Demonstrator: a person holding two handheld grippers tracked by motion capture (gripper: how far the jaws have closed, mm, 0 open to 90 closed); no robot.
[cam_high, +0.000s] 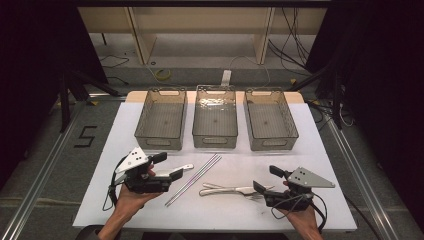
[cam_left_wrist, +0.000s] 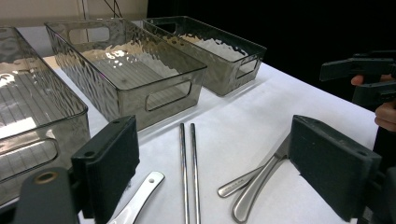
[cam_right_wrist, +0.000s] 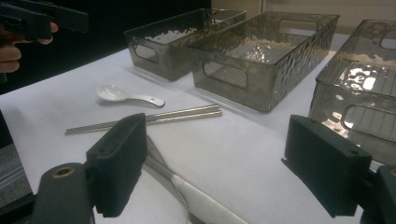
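Both tongs stand wide with nothing between them. The left tongs sit at the lower left of the high view, their jaws just above the white spoon. The right tongs sit at the lower right, their jaws next to the tines of the fork and knife.

The cutlery lies loose on the white surface in the lower middle of the high view: the spoon at the left, a pair of metal chopsticks running diagonally through the centre, and the fork and knife crossing each other just to the right. Three smoky, see-through bins fill the upper middle: left bin, middle bin, right bin. All three look empty.

The work appears to be sorting the cutlery into the bins, and it looks barely begun. The main risk is probably the flat, smooth metal: the chopsticks lie side by side, touching, so jaws closing on them may take one and roll the other away, or pinch both unevenly and let one slip out on the lift. The fork and knife overlap, so gripping one could drag or flip the other. The spoon is shallow and glossy, and may skid aside as the jaws close.
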